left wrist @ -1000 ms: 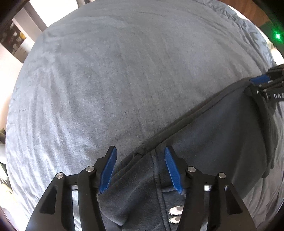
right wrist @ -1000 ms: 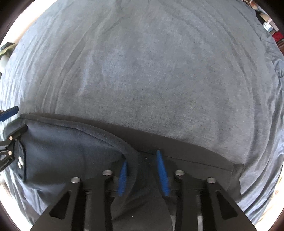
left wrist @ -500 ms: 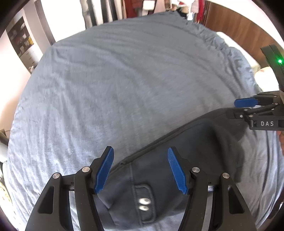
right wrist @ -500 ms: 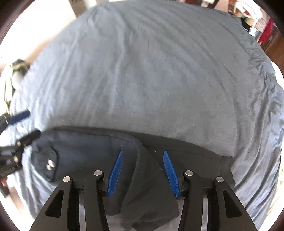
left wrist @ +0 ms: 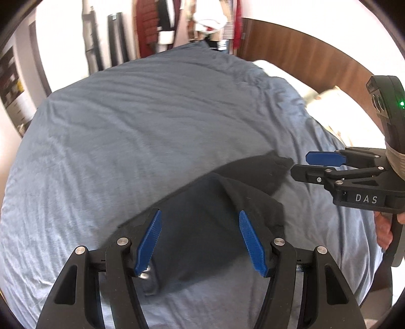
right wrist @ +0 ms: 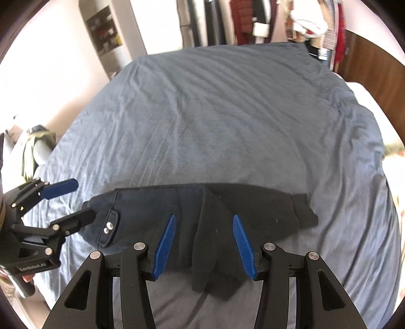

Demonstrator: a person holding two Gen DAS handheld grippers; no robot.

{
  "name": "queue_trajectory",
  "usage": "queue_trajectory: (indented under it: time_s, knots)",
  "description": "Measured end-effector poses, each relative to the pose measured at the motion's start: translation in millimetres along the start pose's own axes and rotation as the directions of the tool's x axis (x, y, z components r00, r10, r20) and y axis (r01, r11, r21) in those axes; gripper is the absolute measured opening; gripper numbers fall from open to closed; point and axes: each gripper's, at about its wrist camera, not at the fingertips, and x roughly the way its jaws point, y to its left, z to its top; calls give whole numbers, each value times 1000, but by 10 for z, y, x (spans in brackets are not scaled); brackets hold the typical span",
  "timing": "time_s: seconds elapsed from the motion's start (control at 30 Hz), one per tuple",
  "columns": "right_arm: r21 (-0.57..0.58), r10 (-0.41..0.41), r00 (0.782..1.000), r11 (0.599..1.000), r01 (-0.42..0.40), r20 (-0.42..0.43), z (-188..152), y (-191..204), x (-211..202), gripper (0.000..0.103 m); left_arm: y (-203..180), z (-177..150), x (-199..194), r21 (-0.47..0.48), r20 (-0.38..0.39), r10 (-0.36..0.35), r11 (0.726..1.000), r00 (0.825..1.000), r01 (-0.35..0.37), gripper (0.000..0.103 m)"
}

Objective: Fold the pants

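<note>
Dark navy pants (left wrist: 202, 227) lie folded into a compact bundle on the blue-grey bed cover (left wrist: 152, 121). In the right wrist view the pants (right wrist: 202, 217) show a pocket flap with two metal snaps (right wrist: 109, 229) at their left end. My left gripper (left wrist: 200, 238) is open and empty, raised above the bundle. My right gripper (right wrist: 203, 243) is open and empty, also above the bundle. Each gripper shows in the other's view, the right one (left wrist: 311, 165) at the pants' right end and the left one (right wrist: 76, 202) at their left end.
The bed cover (right wrist: 227, 114) stretches far ahead. A wooden headboard (left wrist: 303, 58) and white pillows (left wrist: 324, 101) lie to the right. Hanging clothes (right wrist: 278, 20) stand beyond the bed. A pile of things (right wrist: 30, 146) sits off the bed's left side.
Both grippers opened, let go of the pants and rose away from the bed. The pants stay folded on the cover.
</note>
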Motion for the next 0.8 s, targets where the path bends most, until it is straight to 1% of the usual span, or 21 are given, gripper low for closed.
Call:
queue_trajectory:
  time_s: [0.07,0.1,0.13,0.3,0.4,0.47,0.53,0.57,0.67,0.73,0.8]
  knots:
    - [27,-11,1000,1000,10,24,-192,-59,-92,48,-147,-65,10,26,-2,-20,999,1000,20,62]
    - [35,-13,1000,999,12,27,-236,-79,-98,48,-197,-89,15,32,-4,-29,999,1000,29,62]
    - [52,-13,999,999,11,32,-314,-101,-115,48,-267,-124,43,37,-11,-52,998,999,53,62]
    - [176,34,998,983,-42,48,-701,-287,-119,48,-531,-252,162,40,-32,-111,993,993,112,62]
    - [254,53,997,965,-65,56,-925,-432,-42,48,-673,-331,327,29,-49,-132,991,990,134,62]
    - [288,53,997,955,-69,63,-1052,-509,-7,48,-766,-370,435,33,-68,-132,990,989,135,62]
    - [339,79,994,935,-101,76,-1233,-604,77,48,-837,-429,552,33,-81,-123,991,989,126,61]
    - [351,88,993,930,-108,73,-1278,-629,108,48,-857,-448,608,30,-90,-132,990,987,135,61]
    - [412,118,991,902,-131,55,-1450,-750,281,47,-915,-524,820,31,-131,-167,985,977,172,60]
    - [446,129,990,884,-138,52,-1542,-809,385,45,-955,-581,976,48,-167,-165,983,972,175,59]
    - [463,131,990,876,-136,44,-1602,-832,467,41,-982,-643,1125,57,-203,-168,982,965,182,56]
